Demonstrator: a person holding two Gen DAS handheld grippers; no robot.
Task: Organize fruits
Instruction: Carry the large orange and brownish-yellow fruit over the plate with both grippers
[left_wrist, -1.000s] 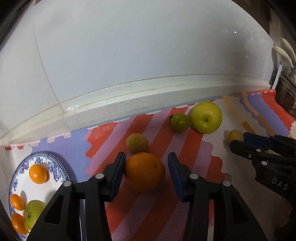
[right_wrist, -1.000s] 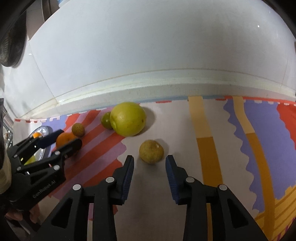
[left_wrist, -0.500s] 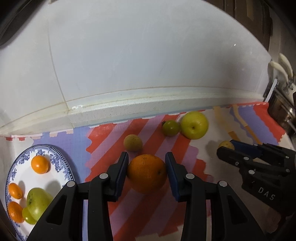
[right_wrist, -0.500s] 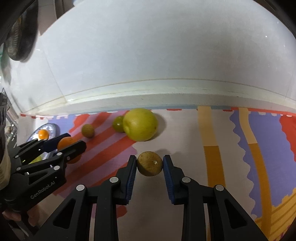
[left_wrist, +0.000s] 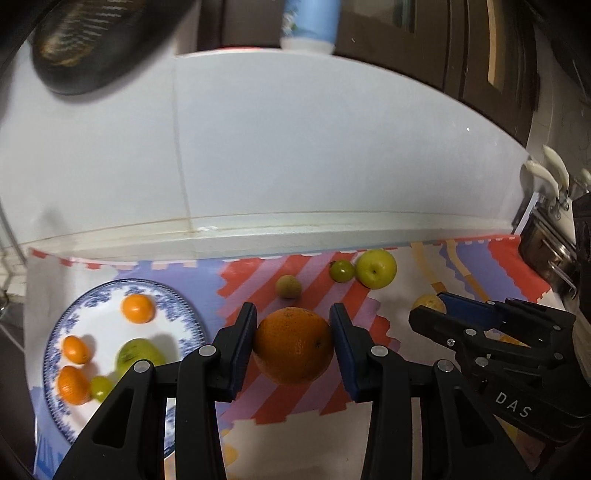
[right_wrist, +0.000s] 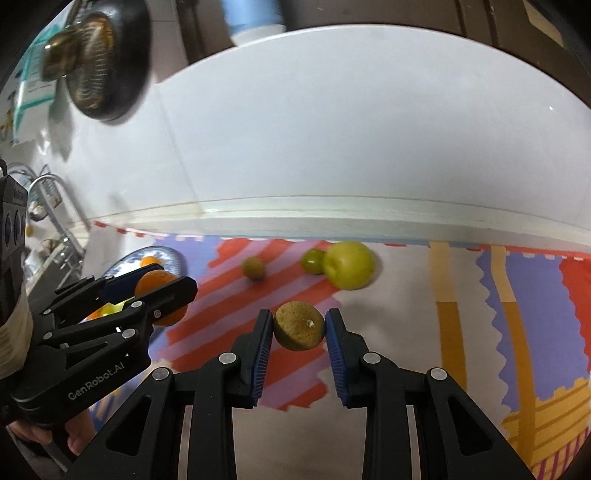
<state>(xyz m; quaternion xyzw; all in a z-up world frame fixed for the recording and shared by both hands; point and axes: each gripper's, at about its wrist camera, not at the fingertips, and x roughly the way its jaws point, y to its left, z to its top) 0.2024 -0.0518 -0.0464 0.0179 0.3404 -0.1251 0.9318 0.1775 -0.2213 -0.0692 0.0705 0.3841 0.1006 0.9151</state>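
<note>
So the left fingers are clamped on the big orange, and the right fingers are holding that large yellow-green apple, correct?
Not quite. The left gripper does clamp the big orange, but the right gripper holds the small brownish-yellow round fruit, as the right wrist view shows. The large yellow-green apple lies on the mat by the wall, untouched.

A home kitchen. White wall tiles (left_wrist: 295, 147) fill the middle of both views above a pale counter ledge (left_wrist: 258, 236). A dark pan (right_wrist: 107, 70) hangs at upper left, a metal dish rack (right_wrist: 55, 221) sits at the left edge, and a patterned mat (right_wrist: 480, 295) covers the counter.
</note>
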